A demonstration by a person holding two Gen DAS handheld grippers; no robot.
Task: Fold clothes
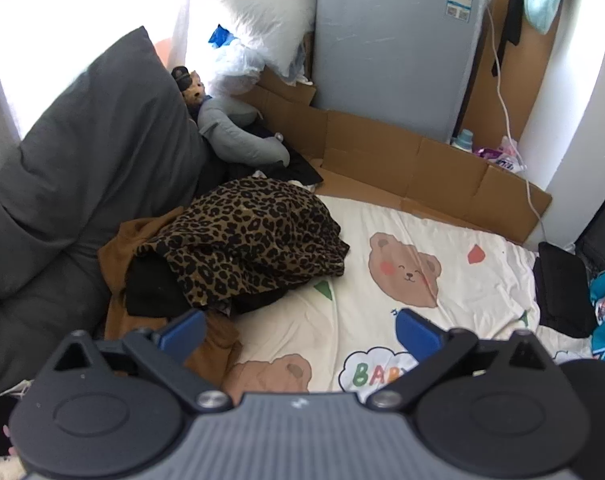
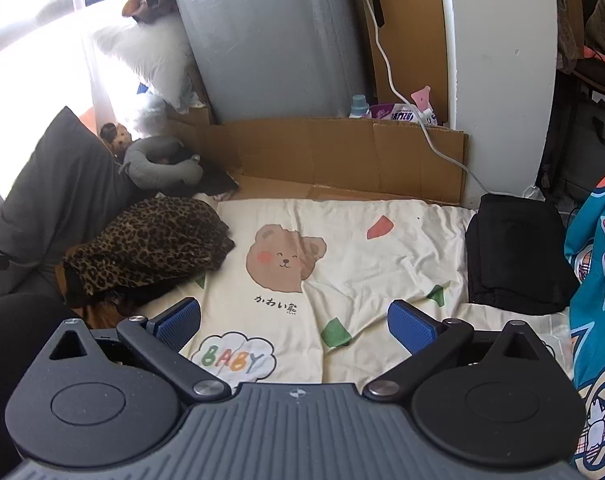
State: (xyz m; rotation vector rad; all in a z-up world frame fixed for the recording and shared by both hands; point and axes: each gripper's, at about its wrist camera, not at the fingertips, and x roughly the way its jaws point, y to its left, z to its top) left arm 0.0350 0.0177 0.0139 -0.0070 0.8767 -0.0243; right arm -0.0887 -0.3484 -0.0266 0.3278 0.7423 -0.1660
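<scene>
A heap of unfolded clothes lies at the left of the bed: a leopard-print garment on top, with a brown garment and a black garment under it. A folded black garment rests at the right on the cream bear-print sheet. My left gripper hovers open just in front of the heap, holding nothing. Over the middle of the sheet my right gripper is open and empty too.
A grey pillow leans at the left, with a grey neck cushion and a small plush bear behind the heap. Cardboard and a wrapped grey panel stand along the far side. A teal printed fabric hangs at the right edge.
</scene>
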